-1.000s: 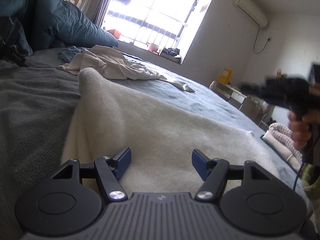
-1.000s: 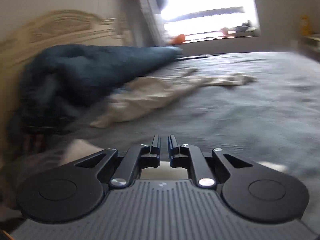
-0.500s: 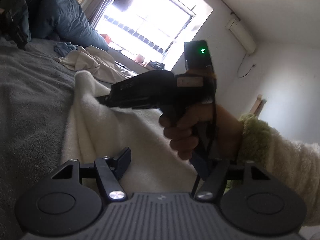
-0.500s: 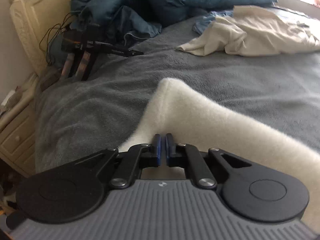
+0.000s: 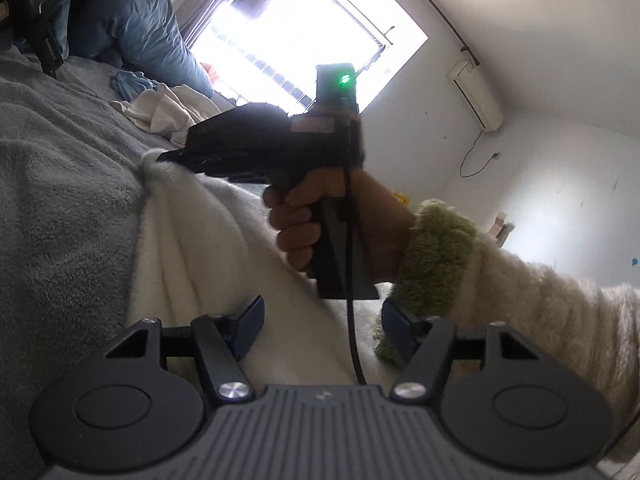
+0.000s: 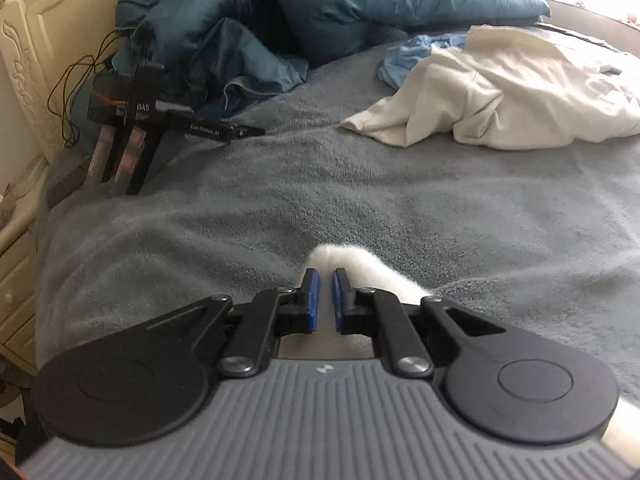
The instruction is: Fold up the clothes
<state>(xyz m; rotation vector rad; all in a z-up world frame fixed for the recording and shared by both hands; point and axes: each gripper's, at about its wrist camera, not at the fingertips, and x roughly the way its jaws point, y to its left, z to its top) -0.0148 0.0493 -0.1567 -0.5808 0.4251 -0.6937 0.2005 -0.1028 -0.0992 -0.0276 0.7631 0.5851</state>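
A white fleece garment [image 5: 200, 248] lies spread on the grey bed blanket [image 5: 60, 184]. My left gripper [image 5: 322, 316] hovers open just over its near part, with nothing between the fingers. A hand [image 5: 304, 216] in a cream sleeve with a green cuff holds my right gripper [image 5: 162, 156], whose tip sits at the garment's far corner, where the fleece is bunched into ridges. In the right wrist view that corner [image 6: 344, 258] pokes out just beyond my right gripper [image 6: 325, 280]. Its blue pads stand almost together, and I see no cloth between them.
A crumpled cream garment [image 6: 500, 92] and a light blue one [image 6: 416, 52] lie farther up the bed. A teal duvet [image 6: 320, 4] is heaped against the cream headboard [image 6: 32, 40]. A black stand with cables [image 6: 132, 128] rests at the bed's left edge. A bright window [image 5: 300, 40] lies beyond.
My right gripper, shut throughout, swung in from the right and came down at the fleece's far corner. The fleece there has bunched into ridges. The left gripper stayed open and tilted upward.
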